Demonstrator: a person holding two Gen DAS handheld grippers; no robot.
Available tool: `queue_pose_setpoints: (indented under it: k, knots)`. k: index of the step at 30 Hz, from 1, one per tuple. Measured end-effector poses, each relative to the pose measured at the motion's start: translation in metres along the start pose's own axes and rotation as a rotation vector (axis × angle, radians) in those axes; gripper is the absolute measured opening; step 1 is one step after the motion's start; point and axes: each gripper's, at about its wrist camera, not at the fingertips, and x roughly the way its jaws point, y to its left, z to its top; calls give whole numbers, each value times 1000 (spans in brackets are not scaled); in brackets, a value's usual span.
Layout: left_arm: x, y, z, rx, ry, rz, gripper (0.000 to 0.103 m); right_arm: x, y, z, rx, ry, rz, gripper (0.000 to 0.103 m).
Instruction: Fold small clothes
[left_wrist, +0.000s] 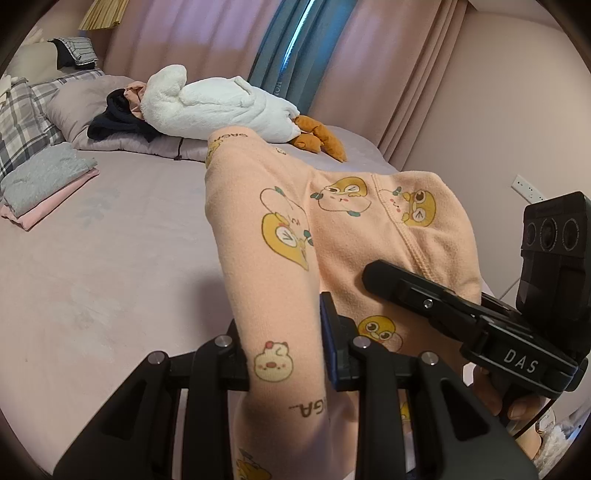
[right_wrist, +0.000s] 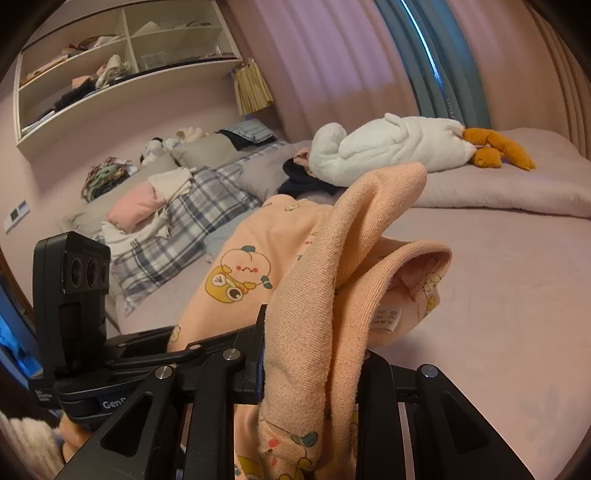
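A small peach garment (left_wrist: 332, 229) printed with yellow cartoon animals hangs over the pink bed, held between both grippers. My left gripper (left_wrist: 284, 354) is shut on a sleeve-like fold of it, the fabric bunched between the fingers. In the right wrist view my right gripper (right_wrist: 314, 354) is shut on a thick ribbed fold of the same garment (right_wrist: 314, 280), whose care label shows to the right. The right gripper's body (left_wrist: 480, 317) reaches in from the right of the left wrist view; the left gripper's body (right_wrist: 85, 295) stands at the left of the right wrist view.
A folded grey and pink pile (left_wrist: 40, 188) lies on the bed sheet (left_wrist: 110, 277) at left. A white plush goose (left_wrist: 221, 107) rests on pillows at the head. Plaid pillows (right_wrist: 192, 221) and loose clothes lie near a wall shelf (right_wrist: 110, 66). Curtains hang behind.
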Motion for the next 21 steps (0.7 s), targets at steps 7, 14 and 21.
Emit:
queue_pose_setpoints:
  k: [7,14,21]
  knots:
    - [9,8,3,-4,9,4,27,10,2,0,-2,10,-8,26]
    - [20,20,8,-7,23,6,27,20,2,0,2,22,-17,26]
    - [30,30,11,-14,37,8,27,31,3,0,5,34,-25,26]
